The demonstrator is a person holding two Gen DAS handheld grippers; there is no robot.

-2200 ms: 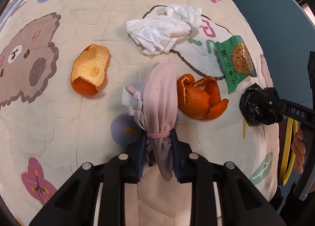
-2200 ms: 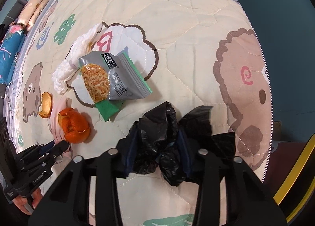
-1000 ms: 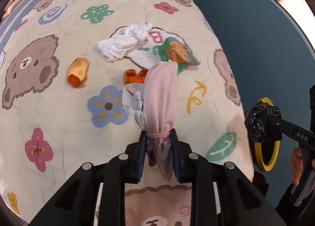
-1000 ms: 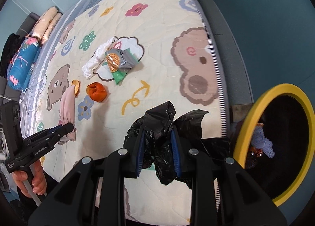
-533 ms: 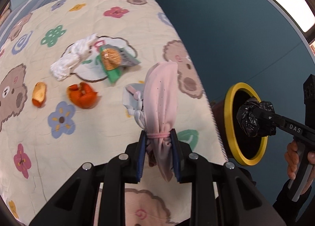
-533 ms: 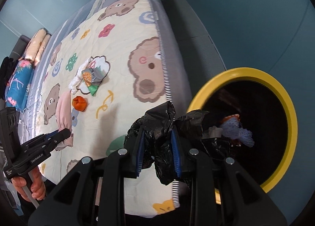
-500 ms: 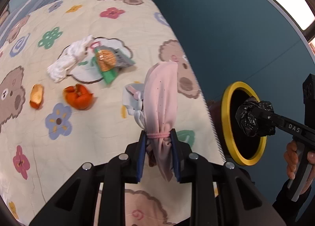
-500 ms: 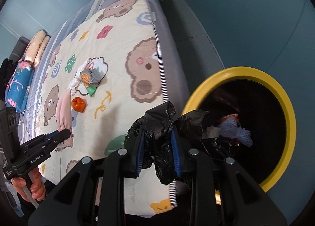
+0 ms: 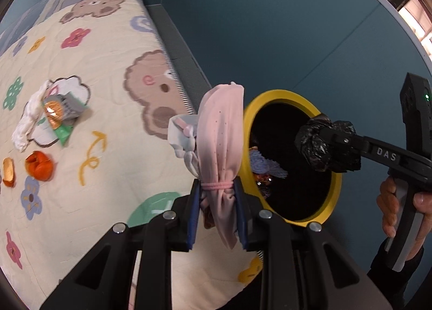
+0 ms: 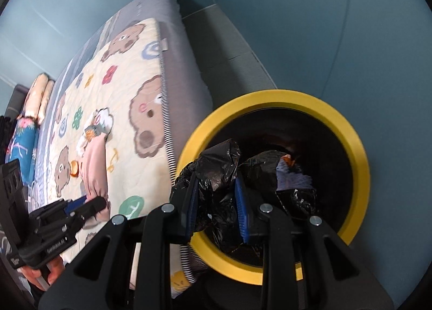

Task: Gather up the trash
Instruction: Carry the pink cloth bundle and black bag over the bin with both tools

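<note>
The left gripper [image 9: 217, 211] is clamped on a pink cloth bundle [image 9: 220, 145], tied off with a pink elastic band right at the blue pads, and the bundle is held up just beside the yellow rim of the trash bin [image 9: 333, 203], over the edge of the bed. Over on the other side, the right gripper [image 10: 216, 207] is closed tight on a crumpled black plastic bag [image 10: 218, 167], and that bag is carried directly above the bin's dark opening [image 10: 359, 153]; in the left wrist view the same bag [image 9: 322, 144] is seen poised in front of the bin's mouth, with a hand [image 9: 397, 210] wrapped around the handle. Inside the bin, a purple fluffy item [image 9: 263, 164] and some orange scraps are already lying. Back on the bear-print quilt [image 9: 113, 126], more trash is left well apart from the bin: a green and grey snack packet [image 9: 60, 114] lying against a white crumpled tissue [image 9: 27, 123], a curled orange peel [image 9: 39, 165] nearer the camera, and a second peel piece [image 9: 8, 171] just beside it at the picture's left edge.
</note>
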